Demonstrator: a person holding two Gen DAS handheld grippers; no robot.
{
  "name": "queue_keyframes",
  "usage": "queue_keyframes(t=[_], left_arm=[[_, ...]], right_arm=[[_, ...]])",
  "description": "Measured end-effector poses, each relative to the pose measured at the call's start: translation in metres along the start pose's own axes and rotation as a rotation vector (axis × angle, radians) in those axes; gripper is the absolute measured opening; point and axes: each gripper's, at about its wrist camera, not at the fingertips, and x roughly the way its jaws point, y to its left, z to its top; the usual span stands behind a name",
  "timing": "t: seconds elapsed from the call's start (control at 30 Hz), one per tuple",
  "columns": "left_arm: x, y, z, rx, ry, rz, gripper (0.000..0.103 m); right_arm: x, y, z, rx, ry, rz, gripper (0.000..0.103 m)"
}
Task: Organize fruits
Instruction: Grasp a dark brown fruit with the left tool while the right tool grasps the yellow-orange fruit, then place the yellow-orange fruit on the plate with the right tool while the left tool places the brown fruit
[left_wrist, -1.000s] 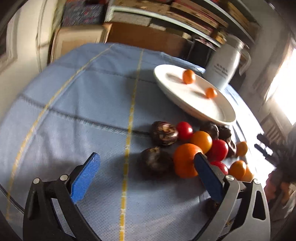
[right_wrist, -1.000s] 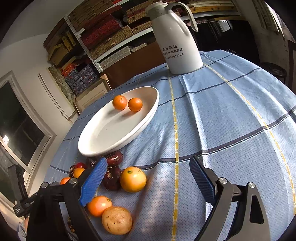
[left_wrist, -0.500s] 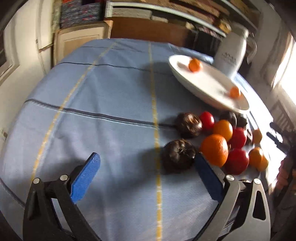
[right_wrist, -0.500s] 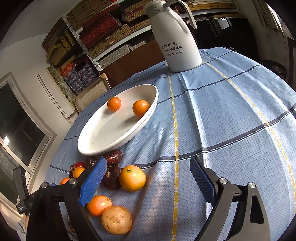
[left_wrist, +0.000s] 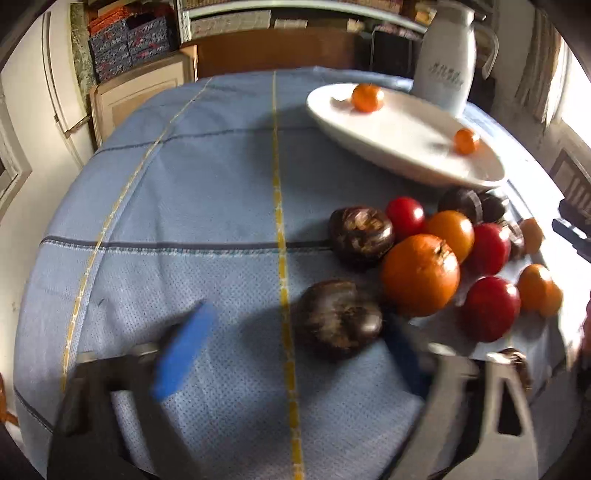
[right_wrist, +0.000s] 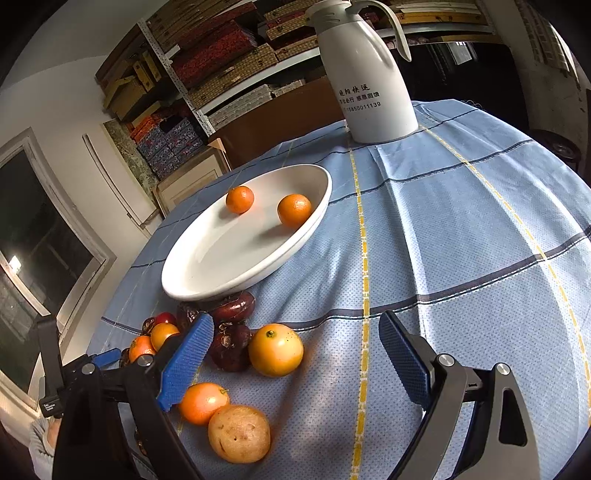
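Observation:
A white oval plate (left_wrist: 402, 147) (right_wrist: 207, 280) holds two small oranges (left_wrist: 366, 97) (right_wrist: 294, 209). Below it lies a cluster of oranges, red tomatoes and dark brown fruits. My left gripper (left_wrist: 295, 347) is open, blurred, low over the cloth, with a dark brown fruit (left_wrist: 338, 323) between its blue fingers and a large orange (left_wrist: 421, 275) just beyond. My right gripper (right_wrist: 295, 354) is open and empty, with a yellow-orange fruit (right_wrist: 275, 349) between its fingers and a tan fruit (right_wrist: 239, 432) nearer. The left gripper shows at the right wrist view's left edge (right_wrist: 107, 358).
A white thermos jug (right_wrist: 367, 81) (left_wrist: 447, 70) stands behind the plate on the blue checked tablecloth (right_wrist: 461, 240). Shelves of boxes (right_wrist: 221, 48) and a wooden cabinet (left_wrist: 140, 88) stand beyond the round table's far edge.
My left gripper has swung left and forward, bringing the nearest dark brown fruit between its fingers. The two oranges have rolled apart on the plate. My right gripper has barely moved.

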Motion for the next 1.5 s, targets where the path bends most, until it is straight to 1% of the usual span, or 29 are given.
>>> queue_keyframes(t=[0.07, 0.13, 0.17, 0.23, 0.27, 0.33, 0.4, 0.47, 0.57, 0.63, 0.67, 0.7, 0.73, 0.77, 0.9, 0.97, 1.03, 1.1, 1.17, 1.2, 1.3, 1.43, 1.47, 1.5], left_arm=[[-0.003, -0.001, -0.001, 0.006, -0.022, -0.016, 0.051], [-0.003, -0.003, 0.0, 0.014, -0.02, -0.024, 0.047], [-0.003, -0.005, 0.0, 0.02, -0.021, -0.034, 0.043], [-0.004, -0.007, -0.001, 0.025, -0.021, -0.03, 0.043], [-0.004, -0.006, 0.0, 0.02, -0.02, -0.037, 0.043], [-0.004, 0.001, 0.0, -0.012, -0.021, -0.073, 0.043], [-0.004, 0.006, -0.001, -0.039, -0.025, -0.099, 0.043], [-0.005, 0.005, -0.001, -0.04, -0.026, -0.096, 0.043], [-0.004, 0.002, -0.002, -0.027, -0.024, -0.08, 0.043], [-0.005, 0.001, -0.002, -0.027, -0.023, -0.08, 0.043], [-0.005, 0.002, -0.002, -0.027, -0.023, -0.08, 0.043], [-0.005, 0.002, -0.002, -0.027, -0.024, -0.081, 0.043], [-0.005, 0.002, -0.002, -0.028, -0.025, -0.081, 0.043], [-0.006, 0.002, -0.002, -0.028, -0.027, -0.081, 0.043], [-0.013, 0.005, -0.003, -0.049, -0.062, -0.11, 0.043], [-0.021, 0.012, -0.001, -0.086, -0.1, -0.137, 0.042], [-0.028, 0.015, 0.006, -0.106, -0.126, -0.138, 0.042], [-0.033, 0.012, 0.022, -0.102, -0.146, -0.14, 0.042], [-0.032, 0.003, 0.041, -0.087, -0.157, -0.137, 0.042], [-0.029, -0.004, 0.056, -0.073, -0.159, -0.137, 0.042], [-0.012, -0.026, 0.087, -0.047, -0.156, -0.151, 0.043], [0.019, -0.049, 0.112, -0.032, -0.131, -0.181, 0.043], [0.024, -0.052, 0.114, -0.028, -0.132, -0.18, 0.045], [0.03, -0.055, 0.116, -0.024, -0.14, -0.17, 0.061]], right_arm=[[0.0, 0.004, -0.001, -0.013, 0.002, 0.005, 0.092], [0.0, 0.006, -0.001, -0.027, 0.006, 0.009, 0.091], [-0.001, 0.007, -0.002, -0.033, 0.006, 0.012, 0.091], [-0.001, 0.009, -0.002, -0.042, 0.01, 0.017, 0.089], [0.0, 0.009, -0.003, -0.045, 0.017, 0.018, 0.086], [0.003, 0.009, -0.003, -0.045, 0.036, 0.016, 0.081], [0.008, 0.008, -0.004, -0.045, 0.064, 0.021, 0.069], [0.014, 0.009, -0.005, -0.047, 0.092, 0.016, 0.064], [0.027, 0.009, -0.007, -0.047, 0.154, 0.009, 0.062], [0.029, 0.011, -0.007, -0.049, 0.16, 0.008, 0.062], [0.03, 0.011, -0.008, -0.05, 0.167, 0.011, 0.057], [0.031, 0.01, -0.008, -0.048, 0.166, 0.011, 0.047], [0.033, 0.009, -0.009, -0.038, 0.181, 0.05, 0.039], [0.033, 0.009, -0.009, -0.033, 0.18, 0.055, 0.037], [0.029, 0.007, -0.007, -0.021, 0.159, 0.071, 0.037], [0.02, 0.006, -0.005, -0.007, 0.115, 0.098, 0.037], [0.012, 0.006, 0.0, -0.006, 0.07, 0.115, 0.037], [0.008, 0.011, 0.012, -0.007, 0.04, 0.127, 0.037], [0.012, 0.019, 0.03, -0.018, 0.038, 0.133, 0.036], [0.015, 0.024, 0.039, -0.022, 0.032, 0.125, 0.036], [0.038, 0.039, 0.064, -0.046, 0.033, 0.109, 0.037], [0.074, 0.043, 0.072, -0.045, 0.051, 0.111, 0.037], [0.083, 0.041, 0.07, -0.044, 0.058, 0.103, 0.039], [0.087, 0.039, 0.07, -0.047, 0.071, 0.092, 0.046]])
